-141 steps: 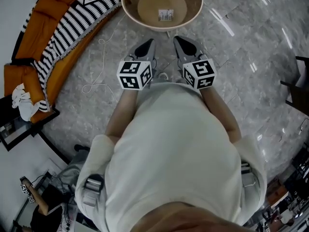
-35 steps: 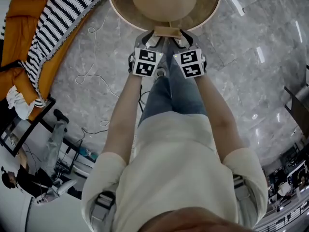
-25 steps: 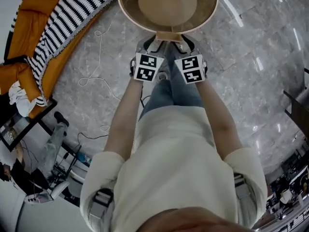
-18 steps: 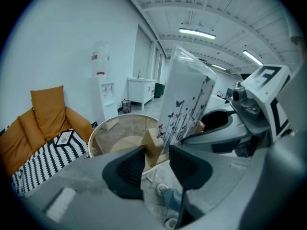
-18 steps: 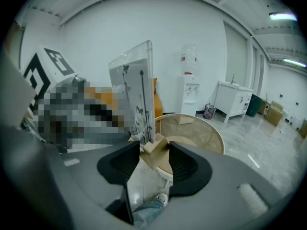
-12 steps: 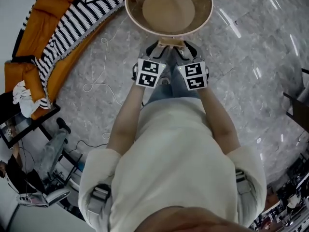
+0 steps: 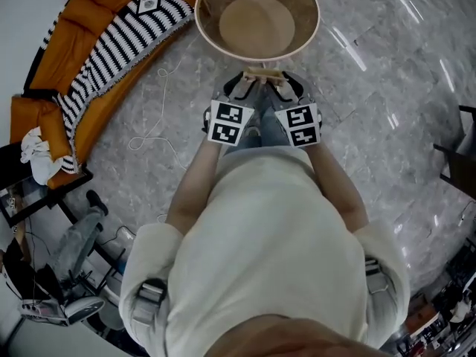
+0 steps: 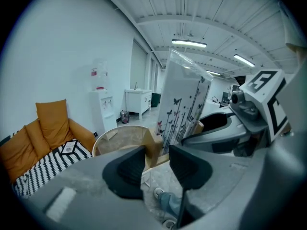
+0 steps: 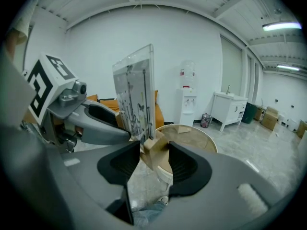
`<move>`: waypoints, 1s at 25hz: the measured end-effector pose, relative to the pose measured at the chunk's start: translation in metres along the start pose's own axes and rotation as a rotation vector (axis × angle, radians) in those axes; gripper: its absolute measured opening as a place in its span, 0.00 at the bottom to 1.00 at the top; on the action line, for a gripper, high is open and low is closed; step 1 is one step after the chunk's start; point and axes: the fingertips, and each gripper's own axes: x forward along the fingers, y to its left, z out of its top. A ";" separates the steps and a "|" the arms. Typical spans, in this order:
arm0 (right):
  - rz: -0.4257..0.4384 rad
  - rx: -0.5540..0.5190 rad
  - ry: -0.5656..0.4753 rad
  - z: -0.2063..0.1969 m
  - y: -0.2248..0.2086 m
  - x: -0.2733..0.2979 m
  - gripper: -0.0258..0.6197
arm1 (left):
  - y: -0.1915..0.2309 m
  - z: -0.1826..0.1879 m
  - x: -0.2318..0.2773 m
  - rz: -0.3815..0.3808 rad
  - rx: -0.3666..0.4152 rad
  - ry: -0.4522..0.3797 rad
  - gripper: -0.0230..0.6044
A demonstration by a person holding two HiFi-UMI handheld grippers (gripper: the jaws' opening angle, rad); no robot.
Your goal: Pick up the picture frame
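The picture frame (image 7: 262, 74) is a clear panel printed with butterflies and stems (image 8: 180, 109) standing upright in a pale wooden base (image 8: 152, 146). It hangs in the air in front of the round table, held from both sides. My left gripper (image 7: 239, 88) is shut on one end of the wooden base, and my right gripper (image 7: 285, 88) is shut on the other end. In the left gripper view the left gripper (image 8: 156, 159) has the base between its pads. The right gripper view shows the panel (image 9: 136, 95) and the right gripper (image 9: 154, 159) clamped on the base (image 9: 156, 150).
A round wooden table (image 7: 256, 24) stands just beyond the grippers. An orange sofa with a striped blanket (image 7: 119, 43) lies to the left, and a loose white cable (image 7: 152, 136) runs over the grey marble floor. A water dispenser (image 9: 188, 99) and white cabinet (image 9: 230, 109) stand by the wall.
Both grippers have lifted the frame off the table's near edge and drawn it back toward the person. Much earlier the grippers were empty and the frame lay on the table.
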 end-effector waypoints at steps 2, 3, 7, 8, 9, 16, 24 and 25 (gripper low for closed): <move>-0.004 -0.008 -0.014 0.005 0.003 -0.006 0.33 | -0.002 0.004 -0.007 0.005 0.005 -0.011 0.29; -0.005 -0.013 -0.020 0.007 0.004 -0.009 0.33 | -0.003 0.006 -0.010 0.008 0.006 -0.016 0.29; -0.001 -0.029 -0.047 0.017 0.010 -0.024 0.33 | -0.009 0.014 -0.026 0.015 0.004 -0.040 0.29; -0.001 -0.033 -0.053 0.019 0.011 -0.027 0.33 | -0.011 0.016 -0.029 0.016 0.005 -0.046 0.29; -0.001 -0.037 -0.060 0.022 0.012 -0.030 0.33 | -0.012 0.019 -0.032 0.017 0.005 -0.053 0.29; -0.005 -0.055 -0.086 0.027 0.017 -0.045 0.33 | -0.018 0.024 -0.046 0.020 0.002 -0.084 0.29; -0.005 -0.061 -0.109 0.033 0.021 -0.048 0.33 | -0.017 0.027 -0.052 0.026 0.005 -0.092 0.29; -0.005 -0.061 -0.111 0.034 0.021 -0.048 0.32 | -0.017 0.028 -0.052 0.025 0.005 -0.094 0.29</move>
